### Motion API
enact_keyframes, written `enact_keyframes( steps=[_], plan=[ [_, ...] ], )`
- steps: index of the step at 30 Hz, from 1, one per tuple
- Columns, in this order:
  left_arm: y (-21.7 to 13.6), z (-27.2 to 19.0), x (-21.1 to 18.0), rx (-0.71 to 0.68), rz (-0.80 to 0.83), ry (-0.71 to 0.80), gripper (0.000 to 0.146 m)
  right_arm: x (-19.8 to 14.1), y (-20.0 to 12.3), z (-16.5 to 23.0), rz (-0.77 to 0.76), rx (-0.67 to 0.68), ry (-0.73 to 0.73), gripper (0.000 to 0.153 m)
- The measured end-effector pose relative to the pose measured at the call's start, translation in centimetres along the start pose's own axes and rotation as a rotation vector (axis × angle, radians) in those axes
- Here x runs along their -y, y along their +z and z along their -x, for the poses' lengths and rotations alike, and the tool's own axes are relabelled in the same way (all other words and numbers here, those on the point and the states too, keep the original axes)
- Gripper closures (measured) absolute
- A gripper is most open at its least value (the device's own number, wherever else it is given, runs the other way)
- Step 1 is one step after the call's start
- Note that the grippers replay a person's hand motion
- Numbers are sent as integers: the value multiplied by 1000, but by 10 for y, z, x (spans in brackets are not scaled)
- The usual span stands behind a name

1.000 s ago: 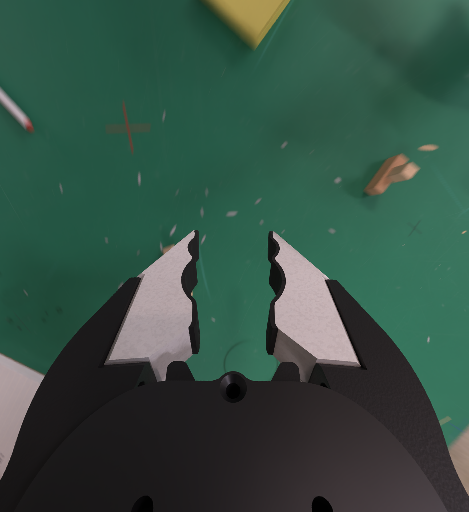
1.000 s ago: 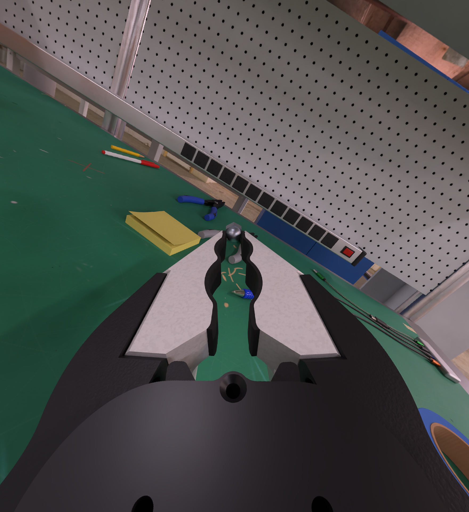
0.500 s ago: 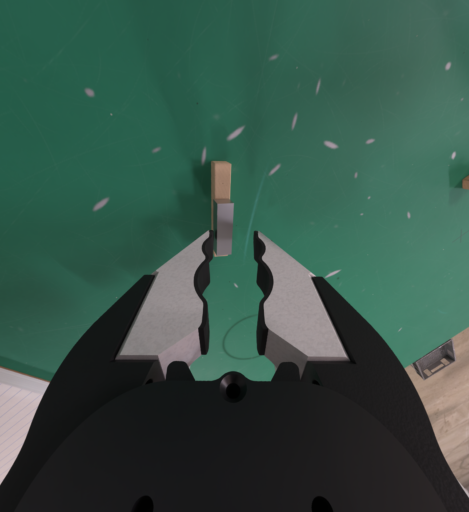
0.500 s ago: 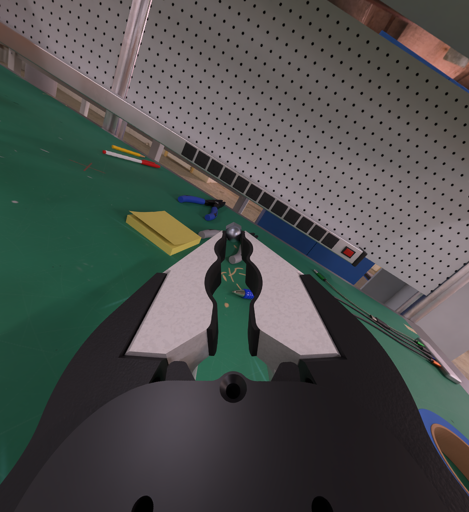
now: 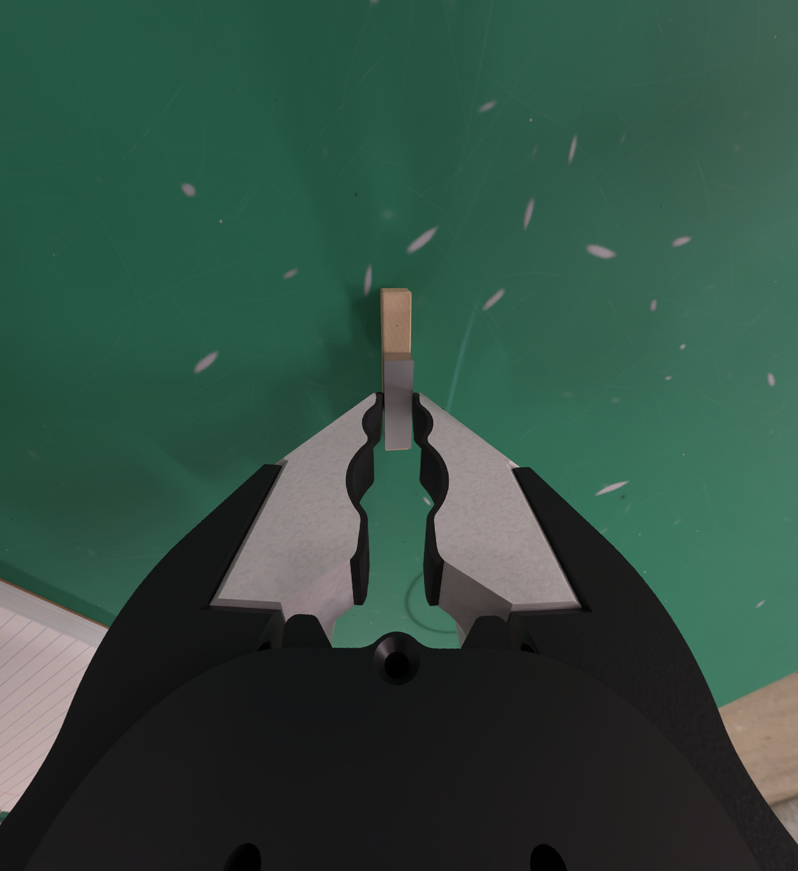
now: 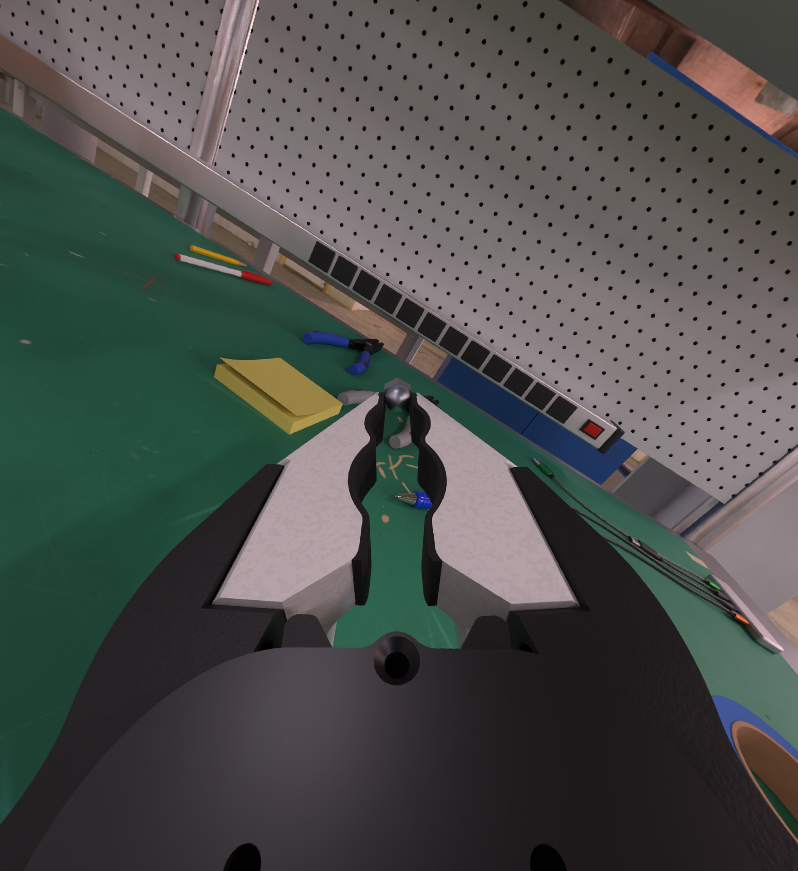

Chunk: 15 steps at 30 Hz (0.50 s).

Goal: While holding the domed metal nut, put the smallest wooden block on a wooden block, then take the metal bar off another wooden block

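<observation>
In the left wrist view, a grey metal bar [image 5: 397, 405] lies lengthwise on a narrow wooden block [image 5: 395, 320] on the green mat. The far half of the block shows beyond the bar. My left gripper [image 5: 397, 399] points down at it, and both fingertips press the sides of the bar's near half. In the right wrist view, my right gripper [image 6: 397, 400] is shut on the domed metal nut [image 6: 397, 395], held at the fingertips above the mat. The smallest wooden block is out of view.
A lined notepad [image 5: 15, 683] lies at the lower left and the table edge [image 5: 764, 707] at the lower right. Ahead of the right gripper are a yellow sticky pad [image 6: 276, 391], blue pliers [image 6: 345, 346], pens [image 6: 222, 268], a power strip [image 6: 458, 339] and a tape roll [image 6: 793, 792].
My left gripper swung over the block with the bar, came down around the bar's near half and narrowed its jaws onto it. The right gripper has stayed still with the nut.
</observation>
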<state>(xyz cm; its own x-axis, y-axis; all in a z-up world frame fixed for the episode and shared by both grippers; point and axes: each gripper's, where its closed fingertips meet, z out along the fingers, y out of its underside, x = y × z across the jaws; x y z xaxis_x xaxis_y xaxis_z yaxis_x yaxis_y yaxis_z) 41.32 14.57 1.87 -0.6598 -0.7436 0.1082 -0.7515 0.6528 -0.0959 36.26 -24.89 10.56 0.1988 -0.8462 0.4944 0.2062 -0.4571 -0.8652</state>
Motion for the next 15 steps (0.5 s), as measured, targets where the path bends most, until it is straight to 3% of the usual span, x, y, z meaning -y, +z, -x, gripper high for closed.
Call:
enact_keyframes(
  steps=[7,11,15],
  plan=[
    [-11,-4,11,46,-72,60,135,0,0,0,-2,-3,0,143],
    [-79,-33,58,111,-441,136,135,0,0,-1,0,-9,-4,143],
    [-133,-123,78,54,-727,354,135,0,1,-2,-1,-17,-10,143]
  ],
)
